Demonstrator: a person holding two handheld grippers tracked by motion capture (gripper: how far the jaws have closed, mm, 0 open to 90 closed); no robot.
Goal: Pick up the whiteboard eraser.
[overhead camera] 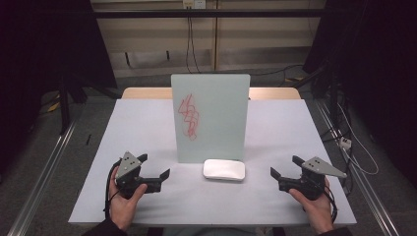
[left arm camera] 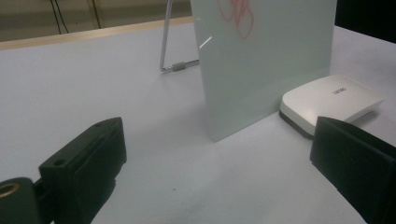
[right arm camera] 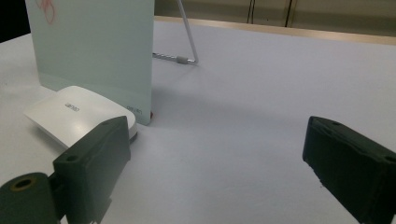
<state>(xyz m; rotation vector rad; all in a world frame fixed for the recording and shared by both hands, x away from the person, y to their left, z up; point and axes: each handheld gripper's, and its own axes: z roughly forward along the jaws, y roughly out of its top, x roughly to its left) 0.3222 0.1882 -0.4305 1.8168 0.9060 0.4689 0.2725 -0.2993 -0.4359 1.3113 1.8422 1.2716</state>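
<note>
Both pairs of black fingers are spread wide and pinch nothing. On the left gripper point(overhead camera: 156, 169) the fingers point(left arm camera: 88, 163) stand far apart in the left gripper view, with bare tabletop between them; on the right gripper point(overhead camera: 284, 167) the fingers point(right arm camera: 95, 161) are just as far apart in the right gripper view. Each gripper sits low near the front edge of the white-covered table point(overhead camera: 147, 128), held by a hand: the left hand point(overhead camera: 123, 201) at the left side, the right hand point(overhead camera: 314, 204) at the right side. Each gripper carries a grey three-cornered plate on top, and both point inward toward the table's middle.

Between them, well apart from either, lies a flat white rounded-rectangular eraser with a dark underside point(overhead camera: 224, 169), small grey lettering on its top. It lies just in front of an upright pale-green glass writing board point(overhead camera: 210, 115), close against the board's lower edge; whether they touch cannot be told. The board carries a red scribble point(overhead camera: 190, 118) on the left part of its face. Behind the board, a thin metal wire stand point(left arm camera: 169, 51) props it up and rests on the tabletop. A light wooden edge shows at the table's far side.
</note>
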